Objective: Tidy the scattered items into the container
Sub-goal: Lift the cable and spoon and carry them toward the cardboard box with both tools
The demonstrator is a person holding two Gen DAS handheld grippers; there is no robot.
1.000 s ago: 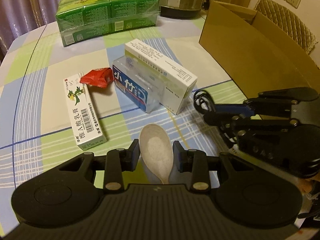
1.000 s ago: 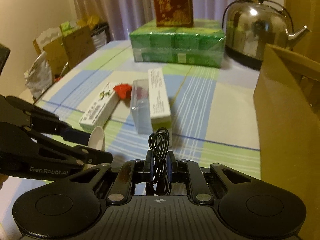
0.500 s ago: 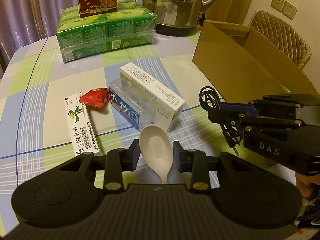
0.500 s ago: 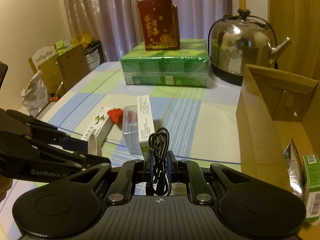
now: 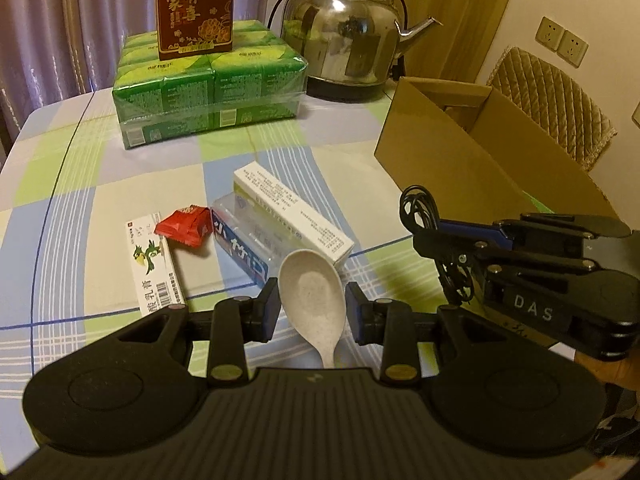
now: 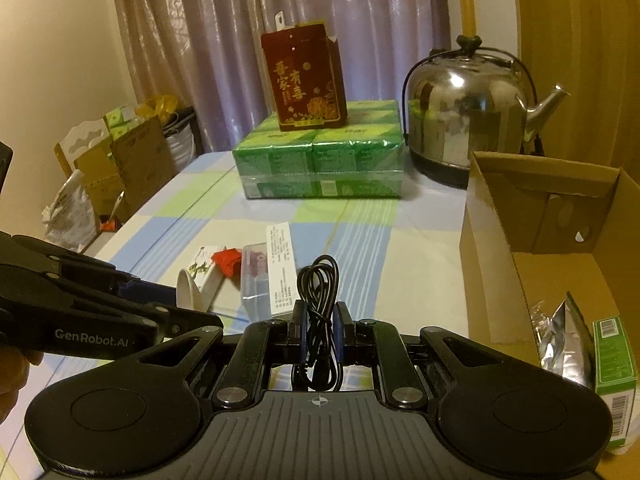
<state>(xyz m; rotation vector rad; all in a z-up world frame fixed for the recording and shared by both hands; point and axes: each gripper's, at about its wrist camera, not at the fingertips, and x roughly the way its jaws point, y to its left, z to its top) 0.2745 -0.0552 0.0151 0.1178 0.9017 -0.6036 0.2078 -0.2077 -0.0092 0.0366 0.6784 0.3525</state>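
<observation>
While a coiled black cable [image 6: 320, 312] is pinched upright in the right gripper [image 6: 320, 332], a pale spoon [image 5: 314, 296] is clamped by its handle in the left gripper [image 5: 312, 312], both carried above the counter [image 5: 80, 184]. To the right, the cardboard box [image 6: 560, 216] stands open and is yet to be reached. The dangling cable ends could be snagged on the box wall, and the spoon, gripped only near its handle, might be pivoted loose.

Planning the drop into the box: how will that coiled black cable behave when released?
The black cable, pinched by the right tongs, is probably floppy: its loops sag below them. It looks light. Loose loops may snag the cardboard box rim.
</observation>
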